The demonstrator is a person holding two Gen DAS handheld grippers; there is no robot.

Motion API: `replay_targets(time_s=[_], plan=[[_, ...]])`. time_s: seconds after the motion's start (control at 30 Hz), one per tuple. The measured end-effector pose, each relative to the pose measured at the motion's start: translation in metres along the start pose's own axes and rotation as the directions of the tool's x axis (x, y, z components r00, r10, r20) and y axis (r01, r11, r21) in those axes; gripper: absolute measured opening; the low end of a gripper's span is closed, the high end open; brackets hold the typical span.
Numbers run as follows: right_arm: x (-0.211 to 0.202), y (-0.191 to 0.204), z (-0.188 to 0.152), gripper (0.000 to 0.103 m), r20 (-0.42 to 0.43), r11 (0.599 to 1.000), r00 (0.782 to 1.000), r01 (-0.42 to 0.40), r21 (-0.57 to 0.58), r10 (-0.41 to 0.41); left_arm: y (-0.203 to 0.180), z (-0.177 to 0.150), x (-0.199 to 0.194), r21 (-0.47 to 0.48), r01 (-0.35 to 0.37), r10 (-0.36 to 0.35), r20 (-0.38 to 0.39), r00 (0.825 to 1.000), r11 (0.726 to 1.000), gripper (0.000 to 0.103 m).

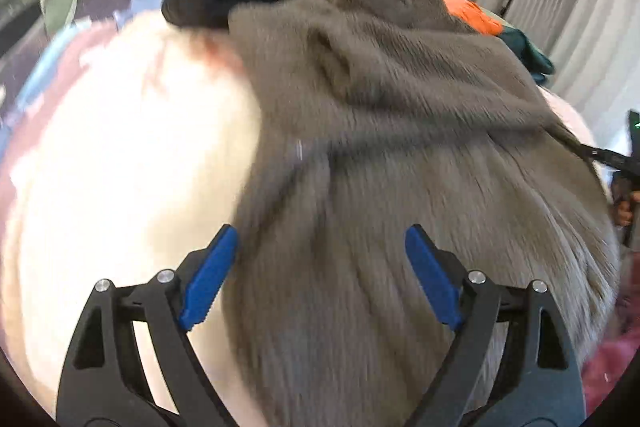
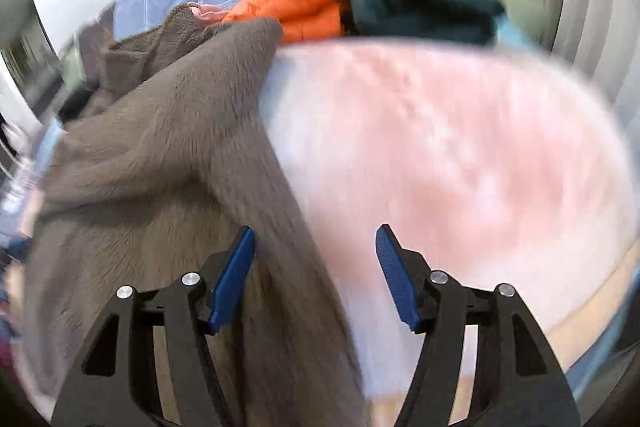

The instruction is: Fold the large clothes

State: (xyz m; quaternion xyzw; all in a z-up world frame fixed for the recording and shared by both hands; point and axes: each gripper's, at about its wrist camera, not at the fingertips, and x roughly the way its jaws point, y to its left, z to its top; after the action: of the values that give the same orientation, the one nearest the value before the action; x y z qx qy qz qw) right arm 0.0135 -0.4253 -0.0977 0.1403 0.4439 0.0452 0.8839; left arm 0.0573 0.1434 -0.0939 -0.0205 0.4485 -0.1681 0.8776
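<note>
Grey fleece garment (image 1: 400, 155) is bunched up on the pale pink bedding (image 2: 460, 147), nowhere near folded, we'd say. Our left gripper (image 1: 320, 267) is spread wide, gripping nothing; right gripper (image 2: 316, 267) hangs open too, over the fleece's edge. Basically everything's left.

The brown garment (image 1: 400, 155) is soft, fuzzy cloth, like fur. The pale pink blanket (image 2: 460, 147) under it looks fluffy too. The orange jacket (image 2: 304, 7) is smooth, puffy cloth with a slight shine. The left gripper (image 1: 322, 239) has matt black plastic arms, ridged blue pads (image 1: 208, 279) and shiny metal pins.
</note>
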Motion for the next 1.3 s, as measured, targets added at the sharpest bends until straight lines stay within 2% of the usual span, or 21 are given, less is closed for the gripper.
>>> replay_targets(time_s=[0.1, 0.17, 0.27, 0.37, 0.43, 0.47, 0.5, 0.57, 0.63, 0.67, 0.73, 0.9, 1.07, 1.13, 1.2, 1.27, 1.3], plan=[[-0.010, 0.000, -0.023, 0.064, -0.007, 0.994, 0.994, -0.110, -0.023, 0.109, -0.010, -0.019, -0.012, 0.035, 0.053, -0.053, -0.021, 0.998, 0.998, 0.087], [-0.015, 0.004, -0.033, 0.064, 0.001, 0.992, 0.993, -0.119, -0.038, 0.119, -0.020, -0.029, -0.019, 0.055, 0.088, -0.086, -0.028, 0.996, 0.995, 0.087], [-0.017, 0.003, -0.047, 0.063, -0.003, 0.987, 0.987, -0.164, 0.000, 0.164, -0.030, -0.045, -0.026, 0.078, 0.077, -0.075, -0.033, 0.997, 0.994, 0.086], [-0.025, -0.001, -0.058, 0.061, 0.008, 0.982, 0.982, -0.187, 0.016, 0.187, -0.031, -0.058, -0.039, 0.042, 0.102, -0.102, -0.019, 0.995, 0.994, 0.085], [-0.033, -0.003, -0.069, 0.057, 0.019, 0.975, 0.975, -0.220, 0.024, 0.220, -0.030, -0.067, -0.048, 0.013, 0.154, -0.154, -0.018, 0.988, 0.988, 0.065], [-0.038, -0.002, -0.075, 0.056, 0.025, 0.970, 0.970, -0.242, 0.024, 0.242, -0.031, -0.073, -0.051, -0.011, 0.203, -0.203, -0.029, 0.979, 0.979, 0.053], [-0.042, 0.000, -0.076, 0.055, 0.030, 0.969, 0.968, -0.248, 0.019, 0.247, -0.033, -0.079, -0.054, -0.017, 0.196, -0.197, -0.028, 0.980, 0.980, 0.053], [-0.050, 0.005, -0.080, 0.055, 0.037, 0.969, 0.969, -0.245, -0.009, 0.245, -0.042, -0.087, -0.061, 0.023, 0.123, -0.123, -0.019, 0.992, 0.992, 0.054], [-0.054, 0.009, -0.083, 0.055, 0.038, 0.970, 0.970, -0.240, -0.029, 0.241, -0.045, -0.091, -0.071, 0.034, 0.073, -0.073, 0.012, 0.997, 0.997, 0.064], [-0.054, 0.010, -0.084, 0.055, 0.037, 0.970, 0.970, -0.241, -0.029, 0.242, -0.042, -0.091, -0.077, 0.020, 0.044, -0.045, 0.040, 0.998, 0.999, 0.073], [-0.054, 0.009, -0.087, 0.055, 0.035, 0.971, 0.970, -0.238, -0.022, 0.239, -0.037, -0.091, -0.084, -0.004, 0.009, -0.009, 0.065, 0.998, 1.000, 0.079], [-0.055, 0.002, -0.103, 0.056, 0.031, 0.971, 0.971, -0.238, -0.003, 0.238, -0.018, -0.100, -0.076, -0.069, -0.049, 0.049, -0.001, 0.999, 0.996, 0.087], [-0.052, -0.001, -0.114, 0.056, -0.006, 0.962, 0.962, -0.272, 0.026, 0.272, -0.009, -0.110, -0.065, -0.133, 0.013, -0.014, -0.009, 1.000, 0.991, 0.088], [-0.052, 0.001, -0.118, 0.056, -0.020, 0.952, 0.952, -0.304, 0.024, 0.304, -0.007, -0.114, -0.066, -0.160, 0.074, -0.075, -0.001, 0.997, 0.984, 0.088], [-0.053, 0.004, -0.123, 0.056, -0.029, 0.939, 0.939, -0.343, 0.027, 0.343, -0.013, -0.120, -0.066, -0.177, 0.181, -0.184, -0.004, 0.983, 0.968, 0.087], [-0.057, 0.010, -0.125, 0.044, -0.016, 0.935, 0.935, -0.355, 0.011, 0.355, -0.025, -0.127, -0.061, -0.162, 0.232, -0.240, -0.031, 0.970, 0.959, 0.083], [-0.061, 0.014, -0.125, 0.026, 0.004, 0.941, 0.941, -0.338, -0.001, 0.338, -0.031, -0.130, -0.058, -0.146, 0.232, -0.240, -0.040, 0.970, 0.962, 0.066]])
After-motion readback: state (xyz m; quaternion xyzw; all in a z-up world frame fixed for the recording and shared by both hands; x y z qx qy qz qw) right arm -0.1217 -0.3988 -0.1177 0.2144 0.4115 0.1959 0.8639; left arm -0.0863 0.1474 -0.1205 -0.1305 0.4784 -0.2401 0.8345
